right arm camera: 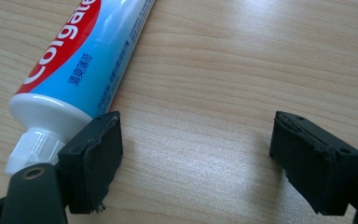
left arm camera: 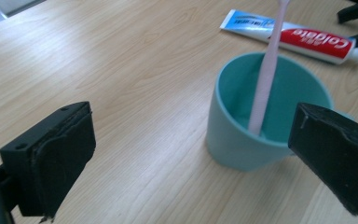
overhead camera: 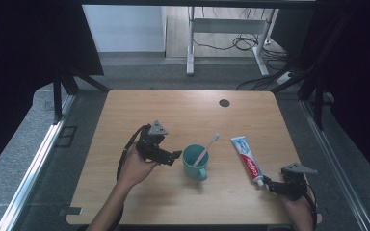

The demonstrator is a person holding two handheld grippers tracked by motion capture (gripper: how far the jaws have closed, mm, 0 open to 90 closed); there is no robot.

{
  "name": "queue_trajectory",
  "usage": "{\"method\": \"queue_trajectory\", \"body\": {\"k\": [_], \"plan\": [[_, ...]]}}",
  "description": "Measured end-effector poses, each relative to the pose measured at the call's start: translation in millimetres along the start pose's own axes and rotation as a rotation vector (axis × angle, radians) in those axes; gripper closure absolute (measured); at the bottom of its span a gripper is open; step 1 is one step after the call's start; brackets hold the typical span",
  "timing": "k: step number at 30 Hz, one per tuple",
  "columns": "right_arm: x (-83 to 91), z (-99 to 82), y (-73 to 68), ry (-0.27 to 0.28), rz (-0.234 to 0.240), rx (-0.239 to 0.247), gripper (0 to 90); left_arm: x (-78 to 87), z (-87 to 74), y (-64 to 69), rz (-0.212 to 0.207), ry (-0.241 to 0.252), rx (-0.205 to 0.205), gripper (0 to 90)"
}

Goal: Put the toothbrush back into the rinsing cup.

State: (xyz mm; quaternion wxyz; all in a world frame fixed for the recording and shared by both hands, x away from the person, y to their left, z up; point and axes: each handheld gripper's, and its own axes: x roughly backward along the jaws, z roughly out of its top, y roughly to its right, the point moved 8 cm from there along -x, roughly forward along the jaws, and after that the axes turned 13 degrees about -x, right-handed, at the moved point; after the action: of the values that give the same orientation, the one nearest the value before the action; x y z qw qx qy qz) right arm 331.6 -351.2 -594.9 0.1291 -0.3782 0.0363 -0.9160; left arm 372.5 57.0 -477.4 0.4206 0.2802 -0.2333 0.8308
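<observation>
From the high view we look forward and down over the whole table point(overhead camera: 125, 192), while both gripper views sit low and close, each sharing the toothpaste tube point(left arm camera: 303, 39) with it.

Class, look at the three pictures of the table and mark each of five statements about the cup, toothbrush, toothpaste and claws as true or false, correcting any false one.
1. The toothbrush stands inside the teal cup. True.
2. The toothpaste tube stands upright in the cup. False: it lies flat on the table, to the cup's right in the high view.
3. The left claw is shut on the cup. False: its jaws stand wide open, with the cup beyond them.
4. The right claw is open, one jaw beside the tube's white cap. True.
5. The cup lies tipped on its side. False: it stands upright.
</observation>
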Motion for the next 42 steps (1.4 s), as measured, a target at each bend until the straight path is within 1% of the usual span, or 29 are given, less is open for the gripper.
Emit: {"method": "queue_trajectory", "body": {"k": [6, 12, 21, 24, 26, 28, 36, 42], "plan": [[0.0, 0.1, 0.0, 0.001, 0.000, 0.000, 16.7, 6.9, -10.3, -3.3, 0.015, 0.007, 0.006, 0.9], [0.0, 0.1, 0.1, 0.001, 0.000, 0.001, 16.7, 11.1, -22.8, -4.4, 0.032, 0.004, 0.009, 0.9], [-0.1, 0.1, 0.0, 0.001, 0.000, -0.001, 16.7, 14.2, -43.6, -2.3, 0.042, 0.005, 0.032, 1.0], [-0.1, 0.1, -0.1, 0.002, 0.001, -0.002, 16.7, 15.2, -51.5, -1.6, 0.044, 0.009, 0.046, 1.1], [-0.1, 0.1, -0.1, 0.001, 0.001, -0.001, 16.7, 15.8, -56.5, -1.9, 0.051, 0.010, 0.049, 1.2], [-0.1, 0.1, 0.0, 0.001, 0.000, -0.001, 16.7, 15.8, -60.9, -1.2, 0.052, 0.016, 0.057, 1.3], [-0.1, 0.1, -0.1, 0.001, 0.000, -0.002, 16.7, 12.0, -78.8, 3.7, 0.064, 0.011, 0.060, 1.5], [-0.1, 0.1, -0.1, 0.001, 0.000, -0.001, 16.7, 7.2, -91.7, 8.0, 0.063, 0.011, 0.077, 1.8]]}}
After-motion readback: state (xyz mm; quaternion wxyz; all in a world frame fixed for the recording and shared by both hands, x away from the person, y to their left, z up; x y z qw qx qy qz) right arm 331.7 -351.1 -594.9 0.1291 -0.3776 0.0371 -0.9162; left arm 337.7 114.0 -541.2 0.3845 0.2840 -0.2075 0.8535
